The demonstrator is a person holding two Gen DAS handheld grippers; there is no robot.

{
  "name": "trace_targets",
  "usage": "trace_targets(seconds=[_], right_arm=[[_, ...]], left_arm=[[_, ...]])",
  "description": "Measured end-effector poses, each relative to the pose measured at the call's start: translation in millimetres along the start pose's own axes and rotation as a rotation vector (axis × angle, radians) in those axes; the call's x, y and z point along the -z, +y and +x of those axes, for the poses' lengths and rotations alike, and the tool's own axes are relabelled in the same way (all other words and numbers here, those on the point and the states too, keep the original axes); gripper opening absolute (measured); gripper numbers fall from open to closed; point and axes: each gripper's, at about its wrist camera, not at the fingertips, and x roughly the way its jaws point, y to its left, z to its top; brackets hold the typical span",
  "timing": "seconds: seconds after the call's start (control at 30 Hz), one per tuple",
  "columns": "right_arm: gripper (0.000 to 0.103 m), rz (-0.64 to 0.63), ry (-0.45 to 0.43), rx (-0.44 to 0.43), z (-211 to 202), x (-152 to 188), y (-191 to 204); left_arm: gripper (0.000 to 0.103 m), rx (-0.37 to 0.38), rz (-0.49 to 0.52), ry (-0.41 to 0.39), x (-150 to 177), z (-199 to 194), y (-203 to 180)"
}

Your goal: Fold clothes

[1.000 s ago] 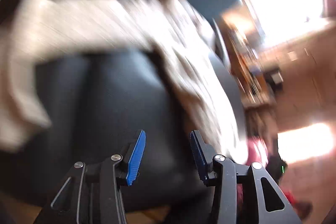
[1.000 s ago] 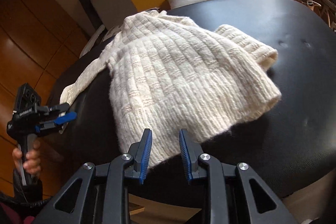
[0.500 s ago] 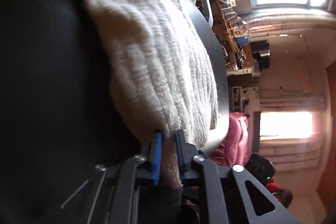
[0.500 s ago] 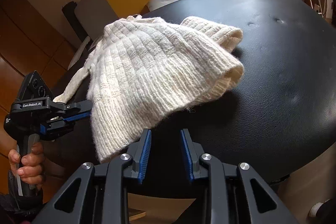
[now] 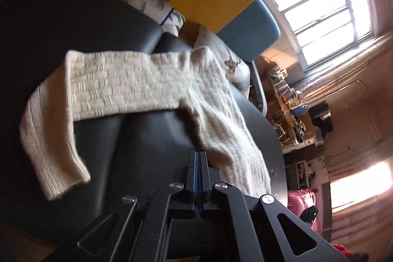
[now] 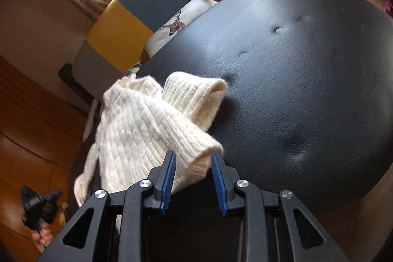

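Early spread-out step: my left gripper [image 5: 197, 158] jaws fully closed, can't tell if gripping the cream sweater [image 5: 137, 87] edge at 1 o'clock; right gripper [image 6: 192, 168] wide open astride hem, sweater bunched on black surface [image 6: 307, 90], so next I clamp R & pull flat.

We look along the left gripper [image 5: 197, 158] from the black ottoman's [image 5: 152, 144] edge, rolled sideways, close; along the right gripper [image 6: 192, 165] across its top; both share the cream sweater [image 6: 137, 136].

A home: curtained window [image 5: 326, 6], cushioned armchair [image 6: 137, 23].
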Motion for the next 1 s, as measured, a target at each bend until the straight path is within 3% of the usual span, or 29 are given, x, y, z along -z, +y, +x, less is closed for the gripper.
trace_targets(seconds=[0.13,0.23,0.3,0.37,0.43,0.47,0.5,0.6,0.73,0.8,0.9,1.0], right_arm=[[0.031,0.035,0.004,0.012,4,2,0],[0.031,0.026,0.027,0.025,5,12,0],[0.031,0.008,0.037,0.038,4,18,1],[0.031,-0.018,0.042,0.05,2,22,2],[0.031,-0.046,0.046,0.063,0,25,4],[0.032,-0.058,0.045,0.072,0,25,5],[0.032,-0.064,0.044,0.075,-1,25,6],[0.032,-0.069,0.03,0.076,-4,20,5],[0.032,-0.028,-0.003,0.03,-11,5,-3],[0.032,0.007,0.001,0.007,-6,-3,-11],[0.042,0.056,0.036,-0.047,11,-13,-16],[0.053,0.069,0.107,-0.065,37,-16,-8]], left_arm=[[0.003,0.117,-0.053,0.226,47,63,-14],[0.018,0.19,-0.073,0.345,69,103,-39],[0.034,0.201,-0.05,0.395,78,124,-60],[0.04,0.183,-0.043,0.403,81,135,-72],[0.04,0.161,-0.038,0.404,84,145,-82],[0.035,0.141,-0.023,0.395,85,147,-87],[0.008,0.117,-0.002,0.382,85,147,-90],[0.005,0.145,0.028,0.304,73,121,-100],[0.005,0.219,0.05,0.037,21,21,-92],[0.004,0.177,0.061,-0.102,0,-31,-78],[0.0,0.045,0.021,-0.24,-17,-82,-39],[0.0,-0.112,-0.052,-0.276,-15,-97,-1]])
